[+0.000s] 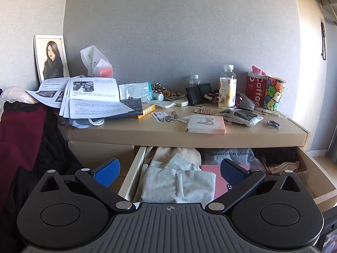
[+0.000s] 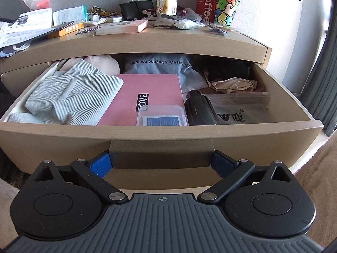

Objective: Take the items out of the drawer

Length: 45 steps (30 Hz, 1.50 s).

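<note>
My right hand-held gripper (image 2: 161, 164) clamps the handle (image 2: 161, 154) of the open drawer (image 2: 160, 129). My left hand-held gripper (image 1: 169, 169), spread wide, hovers above its striped cloth (image 1: 179, 184). I should descend squarely, pinching one item.

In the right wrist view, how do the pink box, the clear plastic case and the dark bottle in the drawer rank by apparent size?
1. pink box
2. and 3. clear plastic case and dark bottle: they look alike, so no ranking.
</note>
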Available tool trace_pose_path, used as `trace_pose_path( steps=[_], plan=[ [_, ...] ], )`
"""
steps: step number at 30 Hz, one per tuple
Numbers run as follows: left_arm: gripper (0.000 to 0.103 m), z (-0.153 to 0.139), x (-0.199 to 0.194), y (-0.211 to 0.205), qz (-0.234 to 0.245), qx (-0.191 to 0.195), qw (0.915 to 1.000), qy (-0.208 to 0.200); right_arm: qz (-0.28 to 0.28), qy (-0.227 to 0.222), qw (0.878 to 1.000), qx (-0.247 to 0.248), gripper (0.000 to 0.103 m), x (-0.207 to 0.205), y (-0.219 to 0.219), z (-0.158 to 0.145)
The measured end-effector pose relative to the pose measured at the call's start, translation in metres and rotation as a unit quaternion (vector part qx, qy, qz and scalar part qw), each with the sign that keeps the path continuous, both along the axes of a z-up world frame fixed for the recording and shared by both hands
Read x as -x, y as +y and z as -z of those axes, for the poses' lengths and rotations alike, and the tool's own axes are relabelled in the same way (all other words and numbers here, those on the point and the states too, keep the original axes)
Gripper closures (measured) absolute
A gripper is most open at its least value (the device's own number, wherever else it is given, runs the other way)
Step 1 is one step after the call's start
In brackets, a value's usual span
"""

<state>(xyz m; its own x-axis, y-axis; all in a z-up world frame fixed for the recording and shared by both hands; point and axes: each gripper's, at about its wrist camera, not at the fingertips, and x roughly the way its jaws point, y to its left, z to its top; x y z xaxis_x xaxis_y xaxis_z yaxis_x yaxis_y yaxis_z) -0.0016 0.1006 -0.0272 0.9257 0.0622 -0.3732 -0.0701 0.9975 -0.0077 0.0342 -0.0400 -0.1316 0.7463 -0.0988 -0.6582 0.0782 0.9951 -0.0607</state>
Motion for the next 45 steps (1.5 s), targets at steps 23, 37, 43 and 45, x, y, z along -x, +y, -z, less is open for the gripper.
trace_pose_path(
  steps=[23,37,43,45],
  plan=[
    [0.000,-0.009,0.005,-0.008,0.007,-0.009,0.9999,-0.008,-0.016,-0.018,1.000,0.001,0.000,0.009,-0.005,-0.018],
    [0.000,-0.012,0.008,-0.020,0.013,-0.011,0.9997,-0.016,0.002,-0.102,0.995,-0.009,0.000,0.011,-0.031,-0.066],
    [0.000,-0.018,0.010,-0.024,0.016,-0.001,0.9994,-0.030,-0.003,-0.138,0.990,-0.011,0.000,0.012,-0.040,-0.085],
    [0.000,-0.020,0.012,-0.026,0.017,-0.004,0.9993,-0.032,-0.015,-0.144,0.989,-0.020,0.000,0.012,-0.044,-0.091]
  ],
)
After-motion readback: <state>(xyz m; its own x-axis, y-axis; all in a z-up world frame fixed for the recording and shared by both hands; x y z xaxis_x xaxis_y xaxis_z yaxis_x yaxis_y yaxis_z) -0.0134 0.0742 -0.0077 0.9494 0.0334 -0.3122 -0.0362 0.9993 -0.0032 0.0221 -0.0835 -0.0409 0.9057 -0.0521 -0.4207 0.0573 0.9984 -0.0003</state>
